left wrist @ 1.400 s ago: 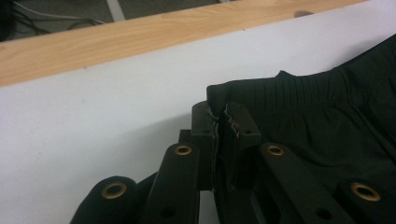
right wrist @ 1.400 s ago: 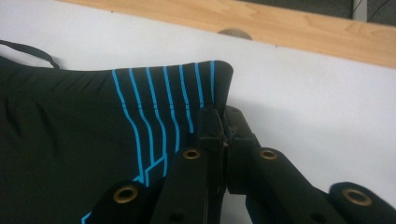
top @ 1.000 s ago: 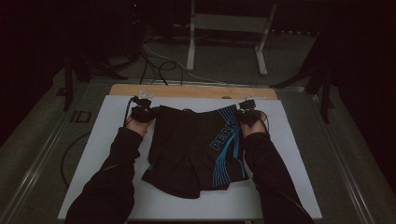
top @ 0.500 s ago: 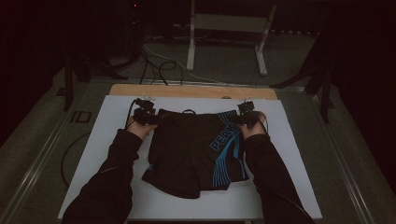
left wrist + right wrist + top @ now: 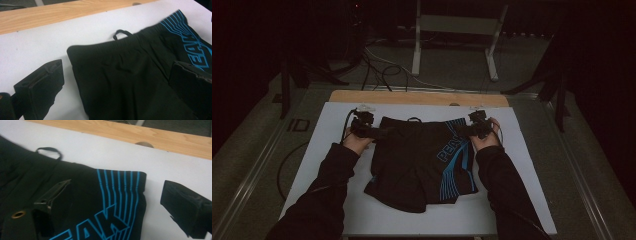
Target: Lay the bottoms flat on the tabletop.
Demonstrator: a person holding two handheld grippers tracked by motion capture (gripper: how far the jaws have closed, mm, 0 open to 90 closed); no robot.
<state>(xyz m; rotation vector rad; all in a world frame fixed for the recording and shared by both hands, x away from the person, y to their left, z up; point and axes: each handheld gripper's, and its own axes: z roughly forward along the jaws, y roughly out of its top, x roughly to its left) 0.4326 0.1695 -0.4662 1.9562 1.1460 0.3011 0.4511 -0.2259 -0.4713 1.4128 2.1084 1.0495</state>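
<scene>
Black shorts lie flat on the white tabletop with both grippers spread at the waistband corners.

The shorts point(image 5: 422, 162), black with blue stripes and blue lettering on one side, rest in the middle of the white tabletop point(image 5: 332, 112), waistband toward the far edge where a wooden strip point(image 5: 417, 97) runs, legs toward the near edge. The left gripper point(image 5: 379, 132) sits at the waistband's left corner; its jaws have just been opening and now stand wide, one over bare tabletop and one over the cloth, with the corner between them unpinched. The right gripper point(image 5: 464, 130) sits at the striped right corner, its jaws also just opened and spread, straddling that corner without pressing it. A small cord loop point(image 5: 122, 33) pokes out past the waistband's middle.
</scene>
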